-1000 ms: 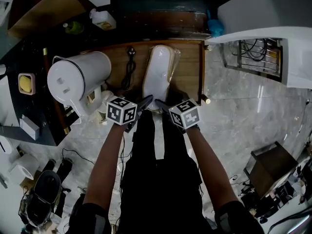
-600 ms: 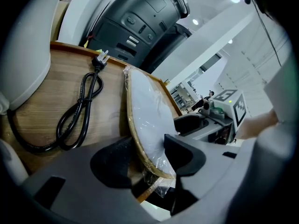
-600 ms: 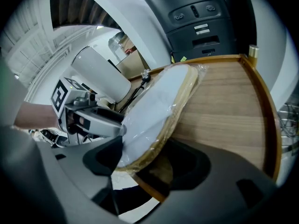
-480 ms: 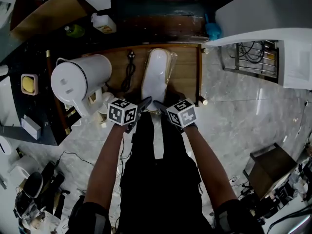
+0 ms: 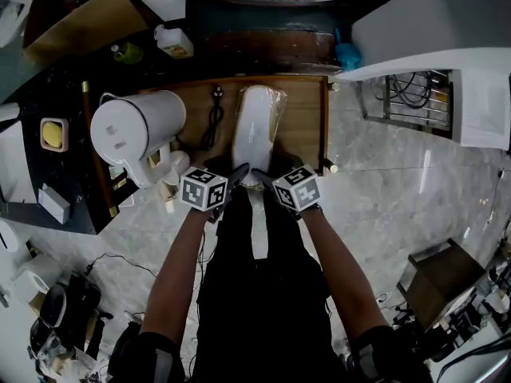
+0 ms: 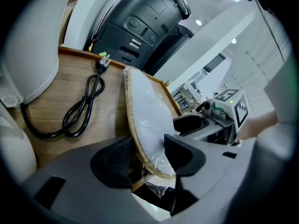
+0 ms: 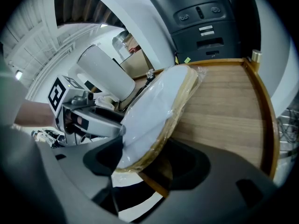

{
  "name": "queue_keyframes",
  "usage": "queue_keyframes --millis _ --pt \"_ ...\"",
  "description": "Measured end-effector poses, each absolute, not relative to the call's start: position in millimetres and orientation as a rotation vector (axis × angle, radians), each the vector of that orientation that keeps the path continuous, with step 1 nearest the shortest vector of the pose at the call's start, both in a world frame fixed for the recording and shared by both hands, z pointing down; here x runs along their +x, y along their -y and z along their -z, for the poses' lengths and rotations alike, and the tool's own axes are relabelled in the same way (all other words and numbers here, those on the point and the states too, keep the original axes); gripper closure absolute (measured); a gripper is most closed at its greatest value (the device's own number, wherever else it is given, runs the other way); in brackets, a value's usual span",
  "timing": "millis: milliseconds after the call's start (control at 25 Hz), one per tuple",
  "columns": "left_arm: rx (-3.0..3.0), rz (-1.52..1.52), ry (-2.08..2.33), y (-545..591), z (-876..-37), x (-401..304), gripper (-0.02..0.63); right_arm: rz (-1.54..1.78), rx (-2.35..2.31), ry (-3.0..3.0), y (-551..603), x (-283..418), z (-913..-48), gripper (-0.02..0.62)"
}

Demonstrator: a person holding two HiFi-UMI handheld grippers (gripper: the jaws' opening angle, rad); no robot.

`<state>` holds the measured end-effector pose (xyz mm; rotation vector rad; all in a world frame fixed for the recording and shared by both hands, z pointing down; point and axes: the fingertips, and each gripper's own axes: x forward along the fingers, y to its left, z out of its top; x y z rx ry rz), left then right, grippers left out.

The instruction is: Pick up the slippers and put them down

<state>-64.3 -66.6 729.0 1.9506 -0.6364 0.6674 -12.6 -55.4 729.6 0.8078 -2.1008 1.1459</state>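
The left gripper (image 6: pixel 148 157) has its jaws wide but pressed on the near end of the slippers (image 6: pixel 145 115), one pad on the pale upper face and the other at the tan edge; they have just been closing a little onto it. The right gripper (image 7: pixel 145 162) straddles the same end from the other side with its jaws apart, one pad against the white face and the other just clear of the edge. The slippers, a white pair wrapped in clear plastic, lie lengthwise down the middle of the wooden tray (image 5: pixel 307 122), their near end and a flap of plastic reaching its near edge. On the tray's left side lies a coiled black cord (image 5: pixel 211 118), and a white kettle (image 5: pixel 136 130) overlaps its left rim.
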Motion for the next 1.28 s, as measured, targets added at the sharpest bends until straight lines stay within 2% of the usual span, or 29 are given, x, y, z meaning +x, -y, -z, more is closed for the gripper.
queue_keyframes --millis 800,1280 --pt "2.042 -0.625 0.670 73.5 -651.2 -59.3 0.387 -1.103 0.858 2.204 62.4 -7.5 -654.5 0.288" --pt "2.050 -0.464 0.703 59.4 -597.3 -56.7 0.387 -1.084 0.851 2.284 50.9 -3.6 -597.6 0.288"
